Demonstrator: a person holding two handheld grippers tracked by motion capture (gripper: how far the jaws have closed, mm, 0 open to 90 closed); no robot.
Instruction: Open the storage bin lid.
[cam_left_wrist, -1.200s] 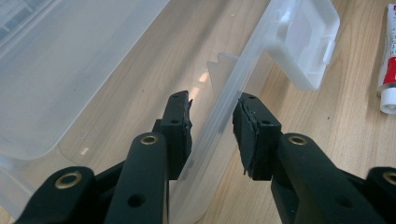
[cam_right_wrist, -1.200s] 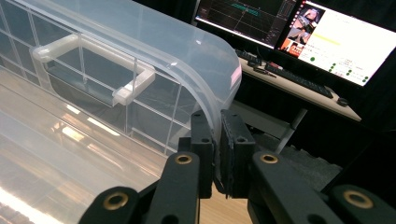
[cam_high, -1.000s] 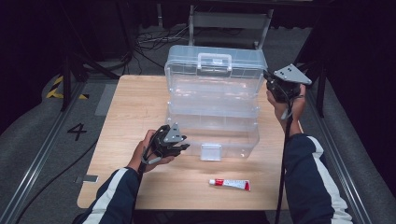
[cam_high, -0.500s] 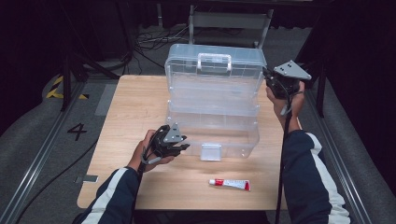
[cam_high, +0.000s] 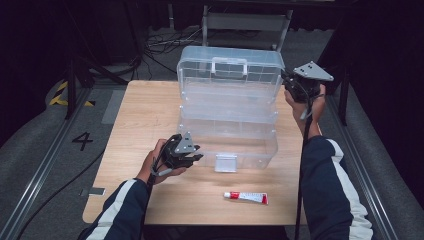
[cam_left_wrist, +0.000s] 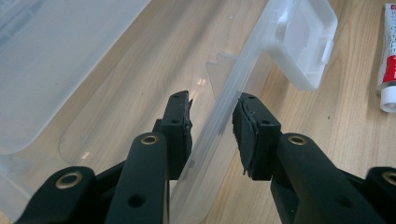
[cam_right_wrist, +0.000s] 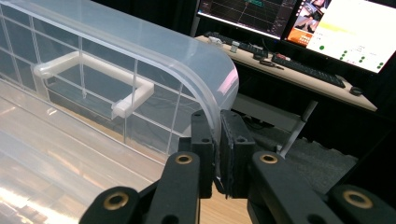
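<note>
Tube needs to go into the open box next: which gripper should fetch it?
Left, probably. The left gripper is open, straddling the box's front wall, with the tube nearby. The right gripper is clamped on the raised lid, likely holding it open.

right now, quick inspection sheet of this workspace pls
surface: wooden table, bare around the box
job's things: clear tiered box opened out, lid up; latch flap at front
clutter: small tube lying near the front edge
grippers: left gripper open astride the front wall; right gripper shut on the lid's edge
cables: cable hangs from right gripper; more on the floor behind
surroundings: monitors, keyboard, dark curtains
</note>
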